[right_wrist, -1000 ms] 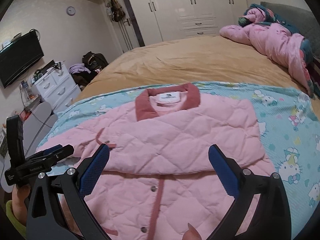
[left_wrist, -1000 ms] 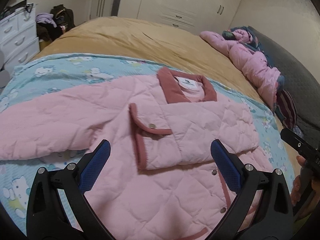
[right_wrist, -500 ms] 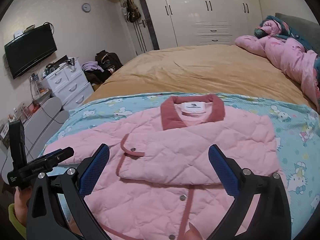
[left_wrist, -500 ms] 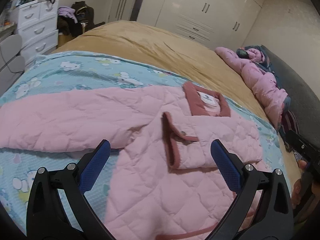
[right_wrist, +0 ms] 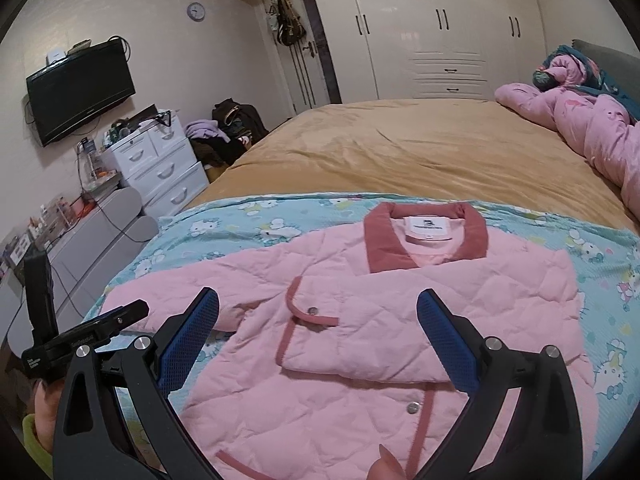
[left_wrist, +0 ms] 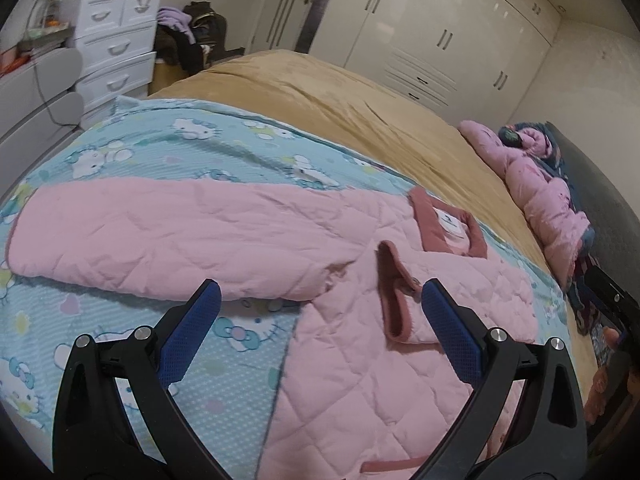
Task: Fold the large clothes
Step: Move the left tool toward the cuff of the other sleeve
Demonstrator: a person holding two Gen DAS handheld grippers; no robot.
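Observation:
A pink quilted jacket point(right_wrist: 400, 320) with a dusty-red collar point(right_wrist: 424, 240) lies face up on a blue cartoon-print sheet point(left_wrist: 132, 160) on the bed. One sleeve point(right_wrist: 380, 340) is folded across the chest, its red cuff point(left_wrist: 390, 296) near the middle. The other sleeve point(left_wrist: 160, 240) stretches flat out to the left. My left gripper point(left_wrist: 316, 328) hovers open above the sheet beside the jacket's side, holding nothing. My right gripper point(right_wrist: 318, 336) is open over the chest, empty. The left gripper's body point(right_wrist: 80, 344) shows at the right wrist view's left edge.
A tan blanket point(right_wrist: 400, 152) covers the far half of the bed. Crumpled pink bedding point(right_wrist: 592, 128) lies by the headboard at right. White drawers point(right_wrist: 160, 164), a wall TV point(right_wrist: 80, 88) and wardrobes point(right_wrist: 440, 28) ring the room. A hand point(left_wrist: 608, 376) holds the right gripper.
The left gripper has swung left, bringing the outstretched sleeve and drawers into view. The right gripper pulled back and up from the jacket. Both stayed open.

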